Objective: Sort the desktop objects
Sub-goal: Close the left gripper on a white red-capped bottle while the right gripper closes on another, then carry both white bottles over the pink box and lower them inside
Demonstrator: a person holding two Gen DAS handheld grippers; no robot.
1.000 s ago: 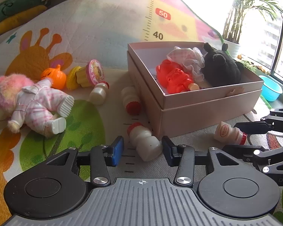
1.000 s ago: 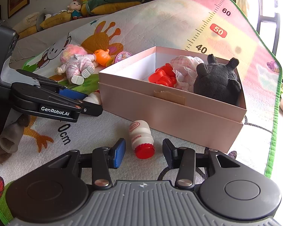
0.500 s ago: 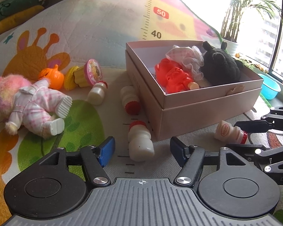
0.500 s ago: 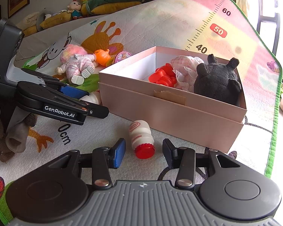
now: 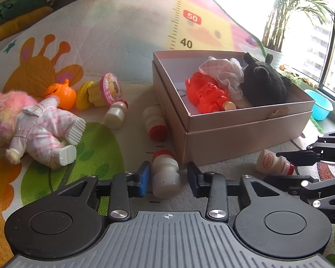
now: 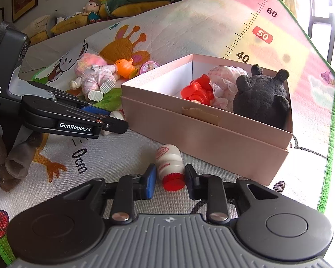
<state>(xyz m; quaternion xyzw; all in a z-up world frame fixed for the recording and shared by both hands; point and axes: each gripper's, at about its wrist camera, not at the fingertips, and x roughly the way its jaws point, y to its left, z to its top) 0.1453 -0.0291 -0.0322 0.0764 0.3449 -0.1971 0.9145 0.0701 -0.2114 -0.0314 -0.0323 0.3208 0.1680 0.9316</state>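
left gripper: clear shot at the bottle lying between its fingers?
Probably yes. The left gripper is open with the bottle lying on the mat between its fingers, nothing in between. The box sits close on the right but looks clear.

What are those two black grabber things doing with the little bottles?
Someone is tidying toys into the pink box. The left gripper has a small white bottle lying between its open fingers, and the right gripper has another red-capped bottle between its fingers. Neither bottle is lifted yet. A doll waits on the mat.
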